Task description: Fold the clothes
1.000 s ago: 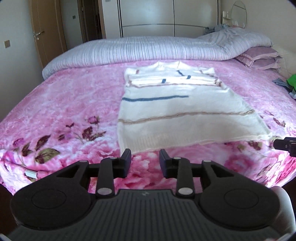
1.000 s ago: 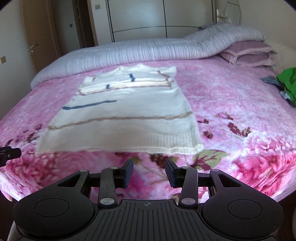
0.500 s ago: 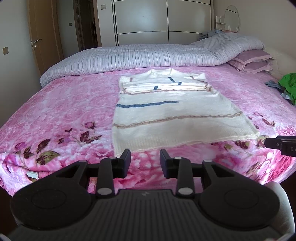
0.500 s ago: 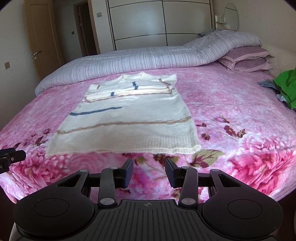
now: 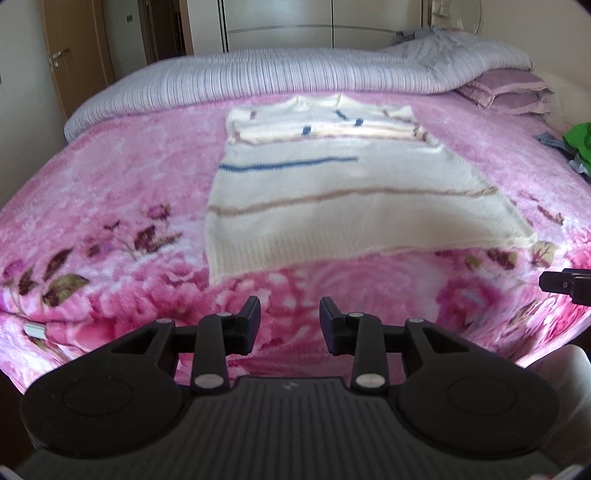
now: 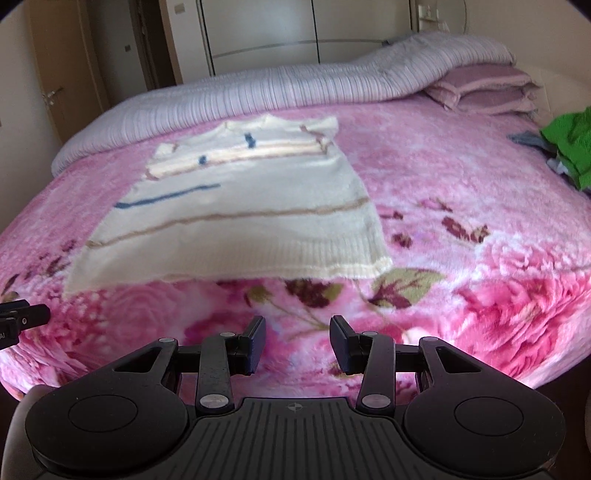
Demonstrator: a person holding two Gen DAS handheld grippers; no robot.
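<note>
- Pink floral blanket (image 5: 110,177) over bed, striped duvet (image 5: 295,77) far, wardrobe (image 6: 314,33) behind.
- Cream sweater (image 5: 332,192) flat at centre, green clothes (image 6: 570,144) far right.
- Left gripper (image 5: 290,317), right gripper (image 6: 297,334): fingers apart, empty, near edge.

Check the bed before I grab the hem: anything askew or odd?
Nothing stands out. The cream sweater lies flat on the pink blanket, sleeves folded across its chest. Both grippers, left and right, are open and empty.

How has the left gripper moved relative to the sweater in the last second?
Yes. The left gripper has come closer to the sweater: its hem now sits nearer the fingertips and looks larger.
</note>
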